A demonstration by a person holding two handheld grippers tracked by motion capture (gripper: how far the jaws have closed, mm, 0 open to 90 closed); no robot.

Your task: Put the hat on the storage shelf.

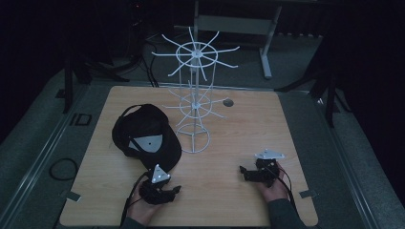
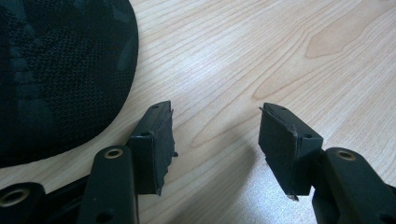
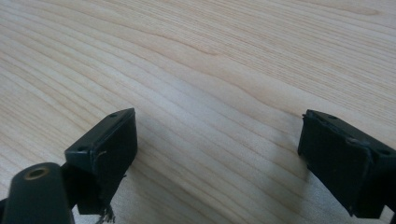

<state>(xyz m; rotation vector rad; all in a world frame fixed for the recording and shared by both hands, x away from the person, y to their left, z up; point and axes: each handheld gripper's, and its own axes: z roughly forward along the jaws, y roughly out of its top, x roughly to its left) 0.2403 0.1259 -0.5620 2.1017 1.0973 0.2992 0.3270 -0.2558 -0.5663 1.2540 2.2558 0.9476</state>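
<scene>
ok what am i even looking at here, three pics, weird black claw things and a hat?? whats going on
A person sits at a wooden table and holds a hand tool in each hand. Each tool is a two-jaw gripper, a kind of pincer.

The high view is taken from above, looking down on the table. There the left gripper and the right gripper rest near the person's edge.

The other two pictures come from small cameras that ride on the grippers and look along their black jaws. In the left gripper view the jaws stand apart over bare wood, with the edge of the black cap beside them. In the right gripper view the jaws stand wide apart too.

On the table lie the cap and a white wire display stand with hooks. Nothing is held.
</scene>
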